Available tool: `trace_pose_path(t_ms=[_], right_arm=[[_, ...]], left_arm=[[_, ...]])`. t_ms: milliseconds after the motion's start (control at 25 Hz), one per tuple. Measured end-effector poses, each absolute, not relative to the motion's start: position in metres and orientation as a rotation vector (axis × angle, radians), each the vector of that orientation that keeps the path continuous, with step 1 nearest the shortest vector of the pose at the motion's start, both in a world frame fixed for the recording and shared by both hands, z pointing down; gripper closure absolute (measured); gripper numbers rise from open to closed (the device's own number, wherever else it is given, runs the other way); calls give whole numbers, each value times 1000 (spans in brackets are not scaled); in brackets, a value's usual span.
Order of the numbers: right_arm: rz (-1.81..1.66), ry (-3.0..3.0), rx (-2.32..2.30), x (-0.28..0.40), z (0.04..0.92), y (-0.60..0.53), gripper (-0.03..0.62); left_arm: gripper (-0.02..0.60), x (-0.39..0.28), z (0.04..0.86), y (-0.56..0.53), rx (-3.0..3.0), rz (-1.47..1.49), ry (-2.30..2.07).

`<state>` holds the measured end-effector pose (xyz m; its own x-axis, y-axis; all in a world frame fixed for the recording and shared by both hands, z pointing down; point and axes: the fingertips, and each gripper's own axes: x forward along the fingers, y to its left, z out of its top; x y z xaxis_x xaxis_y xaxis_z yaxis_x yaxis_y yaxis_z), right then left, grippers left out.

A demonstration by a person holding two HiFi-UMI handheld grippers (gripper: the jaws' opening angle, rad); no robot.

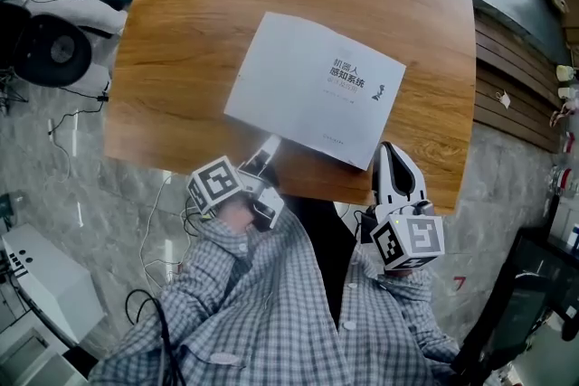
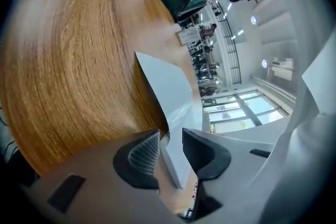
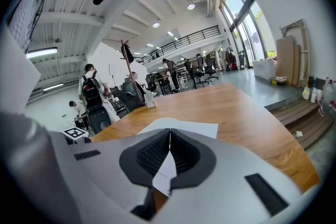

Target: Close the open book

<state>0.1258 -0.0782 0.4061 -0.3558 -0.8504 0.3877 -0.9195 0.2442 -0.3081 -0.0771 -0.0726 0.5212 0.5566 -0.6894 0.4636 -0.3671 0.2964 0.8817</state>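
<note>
Bright, even daylight; fisheye edges bend, corners dark.

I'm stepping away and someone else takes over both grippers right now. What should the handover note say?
Left gripper: jaws apart, with the book's near edge standing between them, not clamped.
Right gripper: shut on the book's near right corner.
Book: flat on the wooden table, cover up, looks closed.
Done: the closing, by the look of it.
Left: probably just open the right gripper and draw both back off the book.
</note>
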Motion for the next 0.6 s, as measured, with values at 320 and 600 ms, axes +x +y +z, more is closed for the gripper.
trace_pose_path(t_ms=[320, 600], right_arm=[[762, -2332, 1728, 136, 409, -73, 574], [788, -2318, 1741, 141, 413, -69, 574]], left_arm=[[474, -76, 531, -92, 1243, -322, -1059], [548, -80, 519, -110, 1370, -344, -1123]])
